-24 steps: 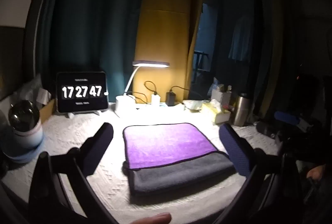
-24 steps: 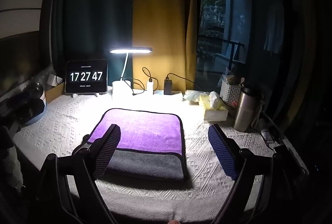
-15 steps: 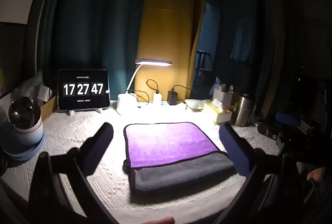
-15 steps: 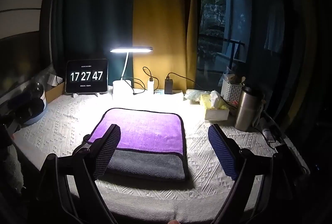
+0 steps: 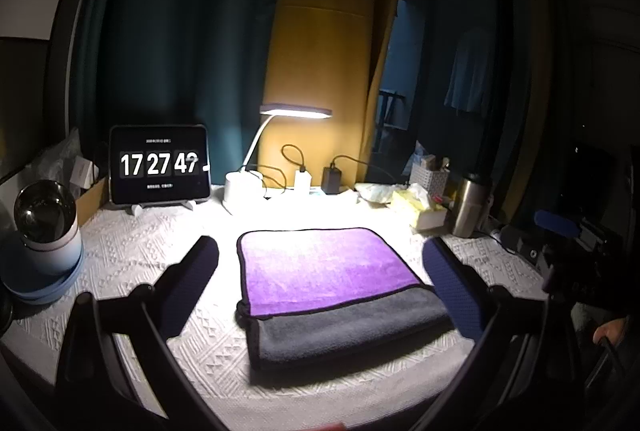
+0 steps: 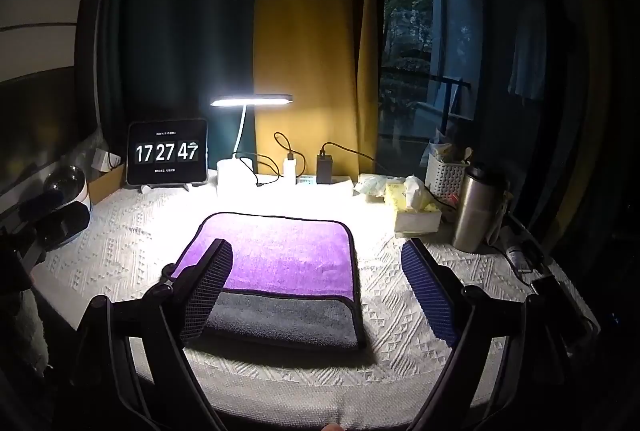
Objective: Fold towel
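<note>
A folded towel (image 5: 320, 267), purple on top with a grey layer at the near edge, lies flat on the white textured tablecloth (image 5: 132, 255). It also shows in the right wrist view (image 6: 280, 259). My left gripper (image 5: 320, 271) is open and empty, held above the near part of the towel with its fingers either side. My right gripper (image 6: 316, 283) is open and empty, above the towel's right half; its left finger (image 6: 208, 283) overlaps the towel's left part in view.
A lit desk lamp (image 6: 250, 99), a tablet clock (image 6: 167, 153), chargers, a tissue box (image 6: 416, 211), a white basket (image 6: 444, 175) and a steel bottle (image 6: 476, 211) line the back and right. A round white device (image 5: 48, 227) stands at the left.
The left gripper's view has tilted up and shifted slightly, so the towel sits a little lower in it. The right gripper has barely moved. The towel has not moved.
</note>
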The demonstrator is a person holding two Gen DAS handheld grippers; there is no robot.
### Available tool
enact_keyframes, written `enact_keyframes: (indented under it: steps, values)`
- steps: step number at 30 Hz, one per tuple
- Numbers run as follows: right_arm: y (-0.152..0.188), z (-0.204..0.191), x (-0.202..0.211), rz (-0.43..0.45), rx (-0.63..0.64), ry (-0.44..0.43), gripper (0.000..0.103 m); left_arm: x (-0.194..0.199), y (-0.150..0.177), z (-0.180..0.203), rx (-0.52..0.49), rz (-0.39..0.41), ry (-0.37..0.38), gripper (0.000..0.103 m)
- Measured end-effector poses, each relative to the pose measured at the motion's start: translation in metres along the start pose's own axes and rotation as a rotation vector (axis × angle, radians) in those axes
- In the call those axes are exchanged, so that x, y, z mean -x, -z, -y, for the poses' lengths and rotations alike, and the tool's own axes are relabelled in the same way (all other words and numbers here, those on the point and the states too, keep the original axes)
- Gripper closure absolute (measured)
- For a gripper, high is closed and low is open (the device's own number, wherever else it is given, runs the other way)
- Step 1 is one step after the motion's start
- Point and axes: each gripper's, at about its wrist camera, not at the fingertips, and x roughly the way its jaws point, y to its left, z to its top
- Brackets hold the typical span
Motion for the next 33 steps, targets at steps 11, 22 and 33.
enact_keyframes:
  steps: [11,22,33]
  values:
    - [-0.0032,0.0021,0.0034,-0.003,-0.011,-0.003,0.014,-0.0010,0.0022,0.0015,-0.003,-0.011,-0.006,0.001]
    - [-0.0025,0.0021,0.0023,-0.002,-0.013,-0.004,0.014,-0.0020,0.0035,0.0027,-0.003,-0.019,0.004,0.001]
    - [-0.0025,0.0023,0.0018,-0.003,-0.014,-0.005,0.014,-0.0019,0.0053,0.0039,-0.003,-0.023,0.008,0.001]
